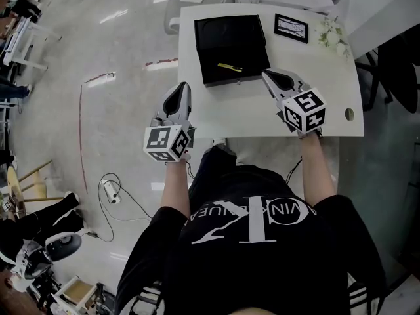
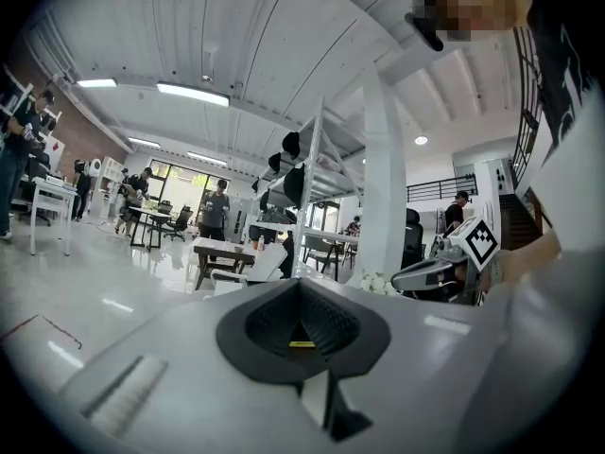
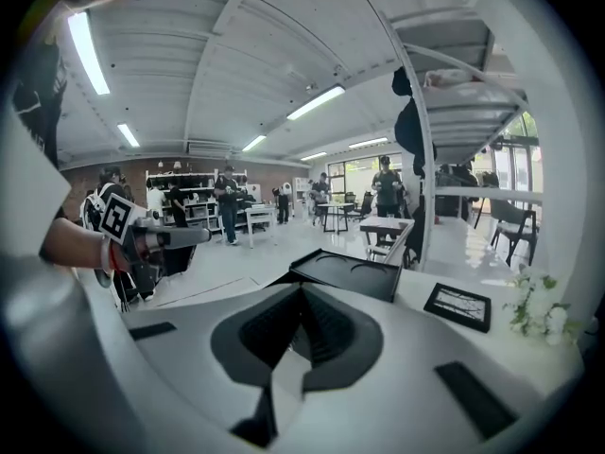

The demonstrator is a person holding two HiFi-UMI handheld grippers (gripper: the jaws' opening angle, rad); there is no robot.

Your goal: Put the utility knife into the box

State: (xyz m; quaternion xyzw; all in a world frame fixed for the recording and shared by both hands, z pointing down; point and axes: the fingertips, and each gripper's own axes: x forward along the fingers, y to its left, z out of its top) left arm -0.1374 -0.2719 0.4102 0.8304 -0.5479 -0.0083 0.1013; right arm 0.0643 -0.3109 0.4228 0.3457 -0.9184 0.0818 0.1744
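A yellow utility knife [image 1: 230, 67] lies inside the open black box [image 1: 213, 41] on the white table [image 1: 328, 90]. My left gripper [image 1: 184, 86] is shut and empty. It hovers over the table's near left edge and points toward the box. Through a small gap below its jaw tips [image 2: 301, 287], a sliver of the yellow knife [image 2: 302, 344] shows. My right gripper [image 1: 266, 74] is also shut and empty, just off the box's near right corner. In the right gripper view the box [image 3: 350, 272] lies beyond its jaw tips [image 3: 302, 289].
A small black picture frame [image 1: 291, 27] and a sprig of white flowers [image 1: 331, 35] sit at the table's far right. A cable hole [image 1: 349, 114] is near the right front corner. A chair [image 1: 190, 2] stands behind the table, and cables [image 1: 115, 192] lie on the floor to the left.
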